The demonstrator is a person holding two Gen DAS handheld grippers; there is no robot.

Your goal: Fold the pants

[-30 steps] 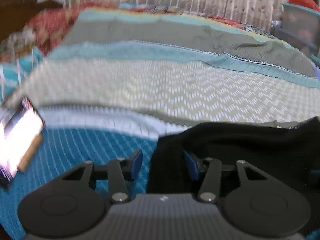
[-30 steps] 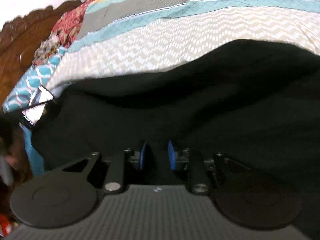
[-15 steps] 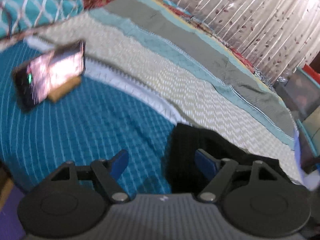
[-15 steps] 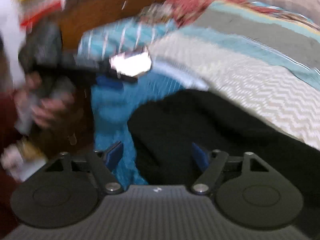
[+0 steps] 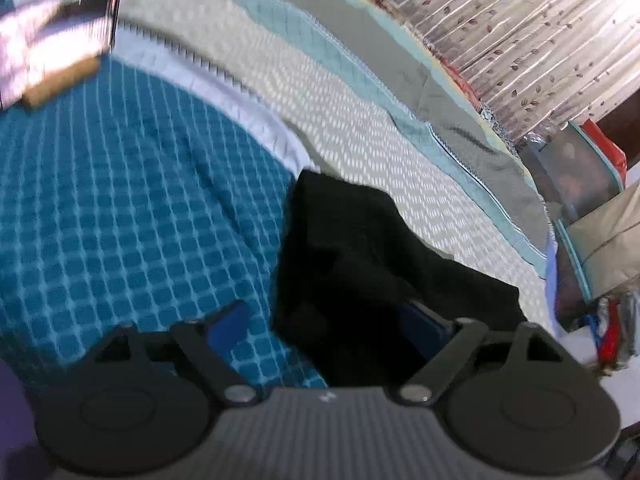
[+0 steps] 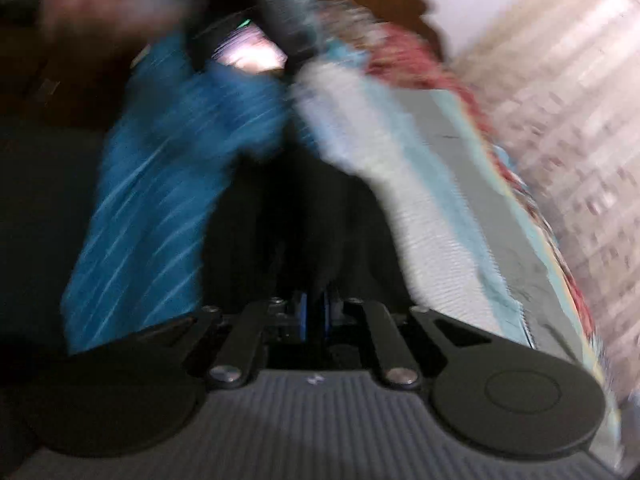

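Black pants (image 5: pixel 360 248) lie bunched on a striped bedspread (image 5: pixel 132 208), their long axis running from six toward three o'clock in the left wrist view. The left gripper (image 5: pixel 328 322) is spread wide, straddling the near cloth edge. The right gripper (image 6: pixel 314 314), blurred, appears pressed together on dark fabric. A lit phone (image 5: pixel 52 36) sits at ten o'clock, well clear.
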